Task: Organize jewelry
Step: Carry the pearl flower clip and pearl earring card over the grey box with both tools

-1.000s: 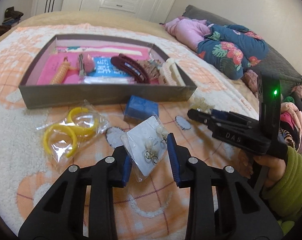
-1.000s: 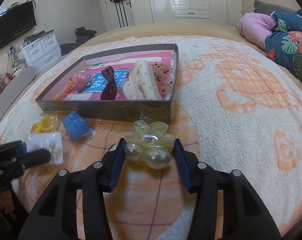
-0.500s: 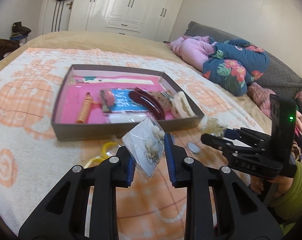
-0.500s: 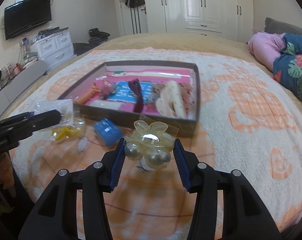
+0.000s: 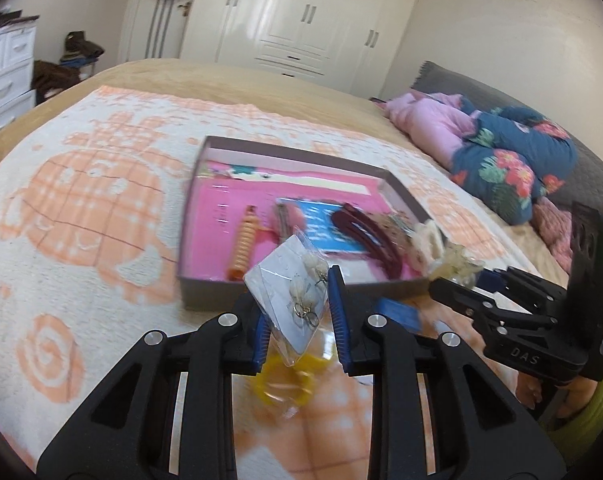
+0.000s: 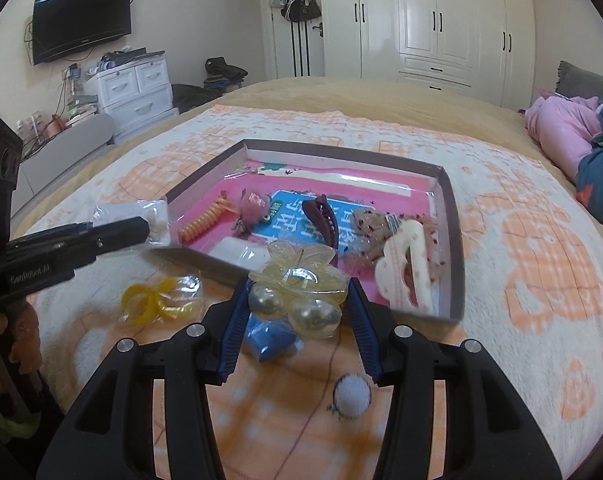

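Observation:
My left gripper (image 5: 299, 312) is shut on a clear packet of pearl earrings on a white card (image 5: 285, 280), held up off the bed just before the box's near wall. The right wrist view shows the same gripper (image 6: 141, 226) and packet (image 6: 155, 216) at the left. My right gripper (image 6: 297, 300) is shut on a clear packet with a yellow flower clip and two pearls (image 6: 297, 276), also lifted, at the box's near edge. The shallow grey box (image 6: 455, 248) with a pink floor lies on the bed and holds several hair pieces.
On the blanket before the box lie a bag of yellow rings (image 6: 157, 300), a blue piece (image 6: 269, 336) and a white pompom (image 6: 353, 396). Inside the box are an orange spiral tie (image 5: 243, 248), a maroon clip (image 5: 373, 236) and a cream claw clip (image 6: 405, 264). Bedding (image 5: 501, 160) is piled at the right.
Both grippers have risen off the blanket with their packets and moved toward the box. The yellow rings now sit below the left packet.

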